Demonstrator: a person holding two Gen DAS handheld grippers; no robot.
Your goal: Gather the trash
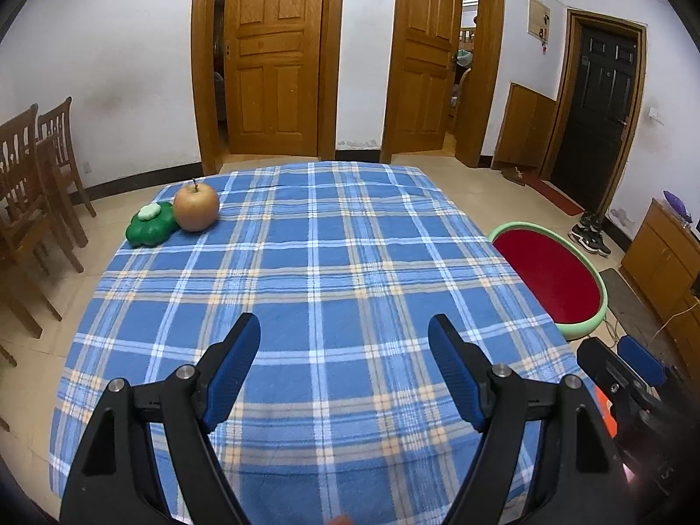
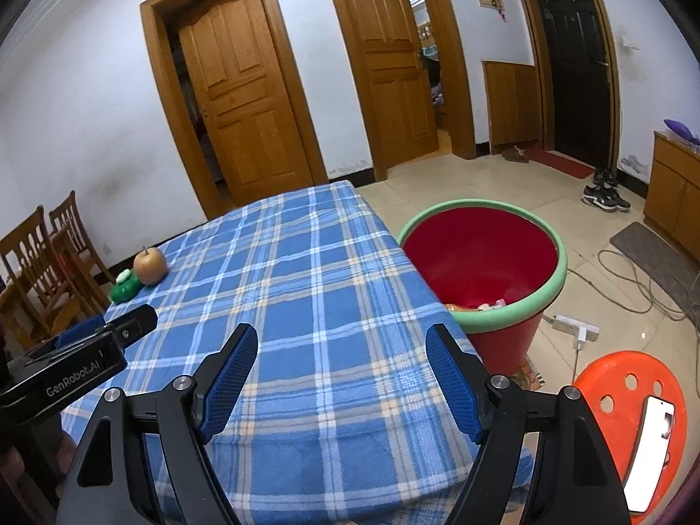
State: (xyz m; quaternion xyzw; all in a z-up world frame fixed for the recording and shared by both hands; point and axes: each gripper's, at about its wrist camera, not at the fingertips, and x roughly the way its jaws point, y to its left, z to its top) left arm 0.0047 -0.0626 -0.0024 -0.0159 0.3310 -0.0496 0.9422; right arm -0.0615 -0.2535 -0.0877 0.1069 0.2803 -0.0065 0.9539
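Both grippers spread wide and empty right now. Left gripper (image 1: pixel 344 337) hanging over the near part of the bench (image 1: pixel 350 236), nothing but blue plaid cloth between the blue pads. Right gripper (image 2: pixel 341 348) same deal, jaws apart, pointing past the bench's right edge toward the bucket.

Moving outward: plaid-covered bench looks cleared across the middle, no loose scraps visible anywhere on it. Only stuff left sits at the far left corner: a brownish apple (image 1: pixel 196 208) touching a green clover-shaped toy (image 1: pixel 151 225). Probably not trash, honestly, but hard to say.

Off the right side, on the floor just beside the bench, a red bucket with a green rim (image 2: pixel 549 288). Trash (image 2: pixel 477 306) already lying at the bottom of it, looks like crumpled wrappers and paper bits, orange and white, too small to name properly.

Handling guess: that kind of stuff is feather-light, soft and crinkly, so it squashes rather than resists. Best bet for any more of it would be pinching across the bulkiest crumple, not a flat edge, since thin film slips out of pads easily. No fragility worries, so firm squeeze is fine.

Further right: orange plastic stool (image 2: pixel 612 376) with a phone (image 2: pixel 652 446) lying on it, power strip (image 2: pixel 573 326) and cables on the floor tiles.
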